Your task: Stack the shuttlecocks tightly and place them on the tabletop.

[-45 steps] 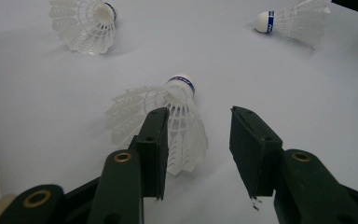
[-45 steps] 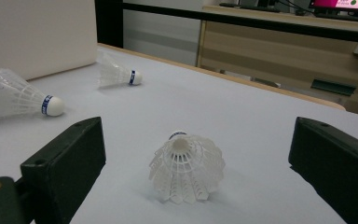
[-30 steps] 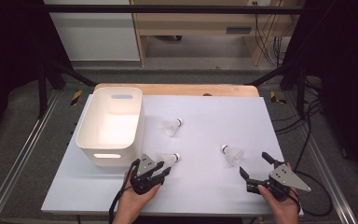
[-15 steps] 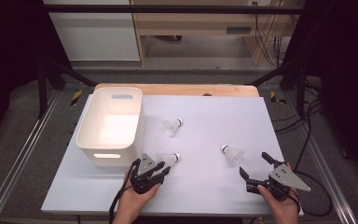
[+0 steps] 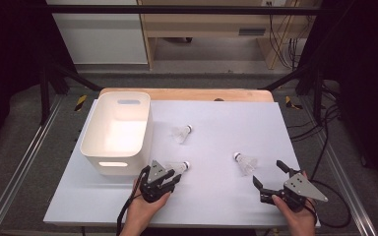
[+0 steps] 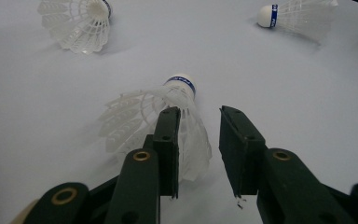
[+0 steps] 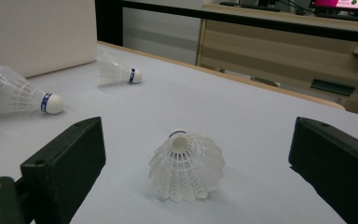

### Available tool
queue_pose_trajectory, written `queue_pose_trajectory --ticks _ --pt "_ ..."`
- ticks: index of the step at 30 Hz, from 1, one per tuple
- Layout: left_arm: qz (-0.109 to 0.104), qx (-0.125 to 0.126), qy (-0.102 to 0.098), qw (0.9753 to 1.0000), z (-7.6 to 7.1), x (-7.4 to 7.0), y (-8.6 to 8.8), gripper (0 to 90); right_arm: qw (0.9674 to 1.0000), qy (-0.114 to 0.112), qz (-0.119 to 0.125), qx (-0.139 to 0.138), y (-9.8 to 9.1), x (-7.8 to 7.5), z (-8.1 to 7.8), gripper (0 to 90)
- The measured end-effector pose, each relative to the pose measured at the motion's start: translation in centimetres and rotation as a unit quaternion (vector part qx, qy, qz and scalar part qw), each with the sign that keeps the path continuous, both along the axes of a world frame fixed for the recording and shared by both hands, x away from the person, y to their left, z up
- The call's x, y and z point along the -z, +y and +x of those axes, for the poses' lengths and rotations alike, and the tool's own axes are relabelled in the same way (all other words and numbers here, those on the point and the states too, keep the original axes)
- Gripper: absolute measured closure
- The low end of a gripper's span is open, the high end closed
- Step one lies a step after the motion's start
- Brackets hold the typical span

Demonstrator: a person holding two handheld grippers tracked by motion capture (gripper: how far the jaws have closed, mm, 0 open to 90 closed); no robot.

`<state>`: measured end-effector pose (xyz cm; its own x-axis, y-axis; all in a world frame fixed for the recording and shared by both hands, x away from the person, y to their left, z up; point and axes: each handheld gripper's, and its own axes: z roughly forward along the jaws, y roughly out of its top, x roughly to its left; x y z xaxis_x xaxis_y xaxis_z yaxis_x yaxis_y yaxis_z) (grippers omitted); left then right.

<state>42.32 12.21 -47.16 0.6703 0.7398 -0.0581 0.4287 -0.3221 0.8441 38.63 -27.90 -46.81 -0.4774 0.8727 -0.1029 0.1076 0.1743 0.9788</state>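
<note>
High view: two hands enter from the bottom edge of the frame, each carrying a gripper. The left gripper [image 5: 171, 175] sits at lower centre-left, jaws pointing toward the upper right, just in front of the white bin [image 5: 115, 132]. The right gripper [image 5: 270, 177] sits at lower right, its jaws pointing toward the upper left, grey plate on top, cable trailing off to the right.

Left gripper view: the jaws have just been closing. They stand narrowly apart, with the skirt of the near shuttlecock [image 6: 158, 123] partly between them. The left jaw lies against the feathers; a visible gap remains before the right jaw. No firm clamp is evident; the grip reads as released.

Right gripper view: the jaws stand wide apart, released. The right shuttlecock [image 7: 186, 164] rests on its skirt between and ahead of them, cork up, touching neither jaw.

Count: three shuttlecocks on the white table [image 5: 226, 123]. The near shuttlecock lies at lower centre of the high view. The right shuttlecock stands at lower right. The far shuttlecock [image 5: 182, 132] lies at centre, just right of the bin. One bin, at centre-left. Two grippers.
</note>
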Motion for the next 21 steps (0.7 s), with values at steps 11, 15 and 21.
queue_pose_trajectory --ticks 11,15,21 --pt "0.002 0.001 0.001 1.0 0.07 0.13 0.02 69.3 1.0 -0.001 -0.002 -0.001 0.02 0.01 0.01 4.1" --pt "0.002 0.001 0.001 1.0 0.1 0.13 0.05 69.4 1.0 0.0 -0.003 -0.001 0.05 0.0 0.0 4.1" --pt "0.004 0.001 0.0 1.0 0.02 0.18 0.0 70.6 1.0 0.001 -0.003 -0.001 0.09 0.01 0.0 4.1"
